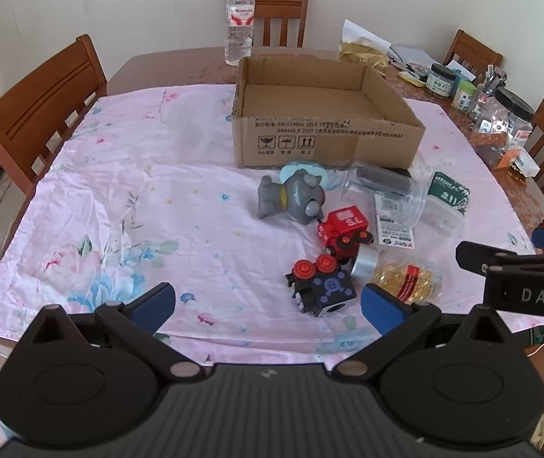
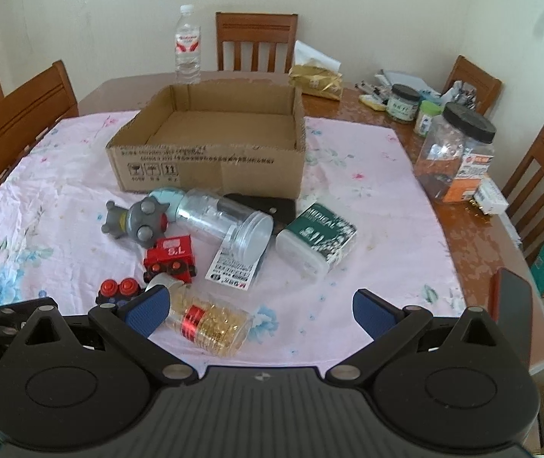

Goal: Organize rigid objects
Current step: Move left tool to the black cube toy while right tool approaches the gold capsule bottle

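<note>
**Dining table, pink cloth, pile of toys**

Cream walls fill the top of both views. Wooden table [image 2: 462,236] with chairs [image 1: 39,114] around it, a floral pink cloth [image 1: 138,198] across the middle. Cardboard box [image 1: 321,114] sits upper centre, nothing in it. The toys, jars and pill bottle [image 2: 210,320] lie just below it. My left gripper [image 1: 268,301] and right gripper [image 2: 260,309] are both spread wide at the bottom, holding nothing.

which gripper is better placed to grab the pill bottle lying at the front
Right. The pill bottle lies just ahead of the right gripper, beside its left fingertip, jaws open. For the left gripper, the bottle sits outside its right fingertip, partly behind the black toy car.
</note>
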`<action>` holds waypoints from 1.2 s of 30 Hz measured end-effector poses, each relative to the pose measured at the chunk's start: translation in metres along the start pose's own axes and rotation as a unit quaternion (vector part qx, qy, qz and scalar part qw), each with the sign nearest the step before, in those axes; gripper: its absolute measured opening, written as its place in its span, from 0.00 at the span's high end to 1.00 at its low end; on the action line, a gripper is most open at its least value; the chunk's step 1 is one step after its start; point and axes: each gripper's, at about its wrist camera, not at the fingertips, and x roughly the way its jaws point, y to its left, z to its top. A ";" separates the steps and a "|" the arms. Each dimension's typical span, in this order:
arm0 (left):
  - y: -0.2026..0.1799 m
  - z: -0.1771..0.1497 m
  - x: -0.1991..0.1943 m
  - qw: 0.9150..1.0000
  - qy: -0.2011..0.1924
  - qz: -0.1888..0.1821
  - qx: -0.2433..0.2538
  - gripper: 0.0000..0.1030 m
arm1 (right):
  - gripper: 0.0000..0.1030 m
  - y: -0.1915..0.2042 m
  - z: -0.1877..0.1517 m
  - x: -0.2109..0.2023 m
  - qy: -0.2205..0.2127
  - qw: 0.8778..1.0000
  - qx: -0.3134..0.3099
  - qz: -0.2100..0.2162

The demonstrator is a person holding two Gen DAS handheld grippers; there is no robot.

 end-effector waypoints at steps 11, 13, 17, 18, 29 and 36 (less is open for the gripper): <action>0.038 -0.006 0.015 0.999 0.007 0.028 -0.032 0.00 | 0.00 0.027 -0.003 0.044 0.011 0.999 -0.035 0.023; 0.046 -0.007 0.019 0.999 0.013 0.035 -0.038 0.00 | 0.00 0.035 0.000 0.055 0.014 0.999 -0.043 0.020; 0.057 -0.006 0.024 0.998 0.022 0.046 -0.046 0.00 | 0.00 0.050 0.005 0.074 0.018 0.998 -0.052 0.016; 0.060 -0.006 0.026 0.997 0.024 0.047 -0.049 0.00 | 0.00 0.054 0.005 0.078 0.018 0.998 -0.055 0.009; 0.055 0.002 0.043 0.998 0.038 0.027 -0.033 0.01 | 0.00 0.055 -0.002 0.083 0.030 0.998 -0.055 -0.002; 0.028 0.007 0.052 0.999 0.044 -0.003 0.003 0.00 | 0.00 0.035 -0.021 0.074 0.038 0.999 -0.035 0.010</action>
